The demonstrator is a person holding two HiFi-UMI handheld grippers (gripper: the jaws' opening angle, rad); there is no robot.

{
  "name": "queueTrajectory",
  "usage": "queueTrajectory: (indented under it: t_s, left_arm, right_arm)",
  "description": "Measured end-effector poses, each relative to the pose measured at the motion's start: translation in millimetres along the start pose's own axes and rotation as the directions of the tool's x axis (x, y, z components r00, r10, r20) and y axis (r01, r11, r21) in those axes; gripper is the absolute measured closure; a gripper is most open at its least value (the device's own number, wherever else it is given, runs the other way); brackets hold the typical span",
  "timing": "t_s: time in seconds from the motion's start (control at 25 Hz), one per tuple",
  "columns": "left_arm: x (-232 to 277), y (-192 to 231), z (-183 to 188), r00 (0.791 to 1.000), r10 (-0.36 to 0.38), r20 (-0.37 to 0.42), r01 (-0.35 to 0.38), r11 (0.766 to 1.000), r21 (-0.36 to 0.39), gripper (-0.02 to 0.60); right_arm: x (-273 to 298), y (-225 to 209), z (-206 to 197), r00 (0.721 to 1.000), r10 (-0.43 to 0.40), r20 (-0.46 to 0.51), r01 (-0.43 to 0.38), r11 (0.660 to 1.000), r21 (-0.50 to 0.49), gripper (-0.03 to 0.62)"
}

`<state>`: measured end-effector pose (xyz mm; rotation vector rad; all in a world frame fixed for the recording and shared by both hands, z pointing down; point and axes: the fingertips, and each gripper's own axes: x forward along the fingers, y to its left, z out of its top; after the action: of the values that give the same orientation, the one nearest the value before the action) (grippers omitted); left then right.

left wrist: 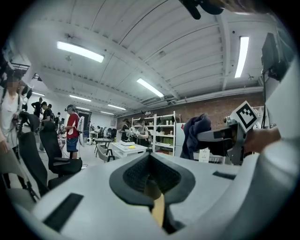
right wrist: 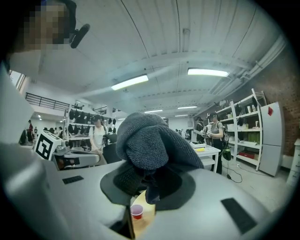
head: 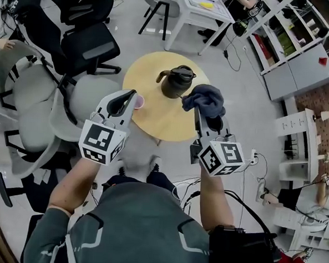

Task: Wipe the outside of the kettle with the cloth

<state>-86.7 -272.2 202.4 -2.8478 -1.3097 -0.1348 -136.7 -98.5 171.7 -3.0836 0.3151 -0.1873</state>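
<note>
- Grey-blue knit cloth is pinched between the jaws of the right gripper. It is bunched over their tips and droops. It looks soft and light, so it should fold round a curve, but it may pull free if dragged hard.
- Left gripper has its jaws pressed together on nothing.
- Dark kettle stands upright just beyond the right fingertips and a little to their left, close to the cloth. It looks rigid and smooth, and more likely to slide than tip under a push.
- An arm sticks out of the kettle toward the left fingertips; I cannot tell whether it is spout or handle. That arm or the lid seems the place to steady it.
- Round wooden table is small. The kettle sits on its far half and a pink cup sits just beside the left fingertips, so broad sweeps could knock either.
</note>
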Motion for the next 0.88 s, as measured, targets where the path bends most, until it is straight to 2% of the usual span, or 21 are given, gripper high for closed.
queueTrajectory:
  t_s: [0.24, 0.56, 0.64, 0.72, 0.88]
  left_arm:
    - [36.1, -3.5, -18.4, 0.999, 0.034, -0.014, -0.034, 0.999, 0.005, 0.572]
    - [76.2, 4.3, -63.0, 0.993, 0.105, -0.058, -0.106, 0.994, -0.014, 0.572]
    - [90.2, 1.7, -71.6, 0.989, 0.126, -0.077, -0.129, 0.991, -0.04, 0.572]
    - [104.4, -1.0, -79.9, 0.986, 0.138, -0.093, -0.144, 0.988, -0.057, 0.572]
    - [125.1, 10.6, -107.1, 0.981, 0.161, -0.111, -0.165, 0.986, -0.027, 0.572]
  right_arm:
    - [40.0, -20.4, -24.5, 0.998, 0.063, -0.028, -0.062, 0.998, 0.018, 0.51]
    - [95.3, -32.1, -89.0, 0.989, 0.124, -0.079, -0.119, 0.991, 0.065, 0.51]
    - [108.7, -36.0, -103.6, 0.985, 0.138, -0.1, -0.13, 0.988, 0.082, 0.51]
    - [122.9, -41.1, -117.3, 0.983, 0.14, -0.118, -0.129, 0.987, 0.09, 0.51]
    - [149.4, -53.1, -148.0, 0.984, 0.105, -0.145, -0.088, 0.989, 0.116, 0.51]
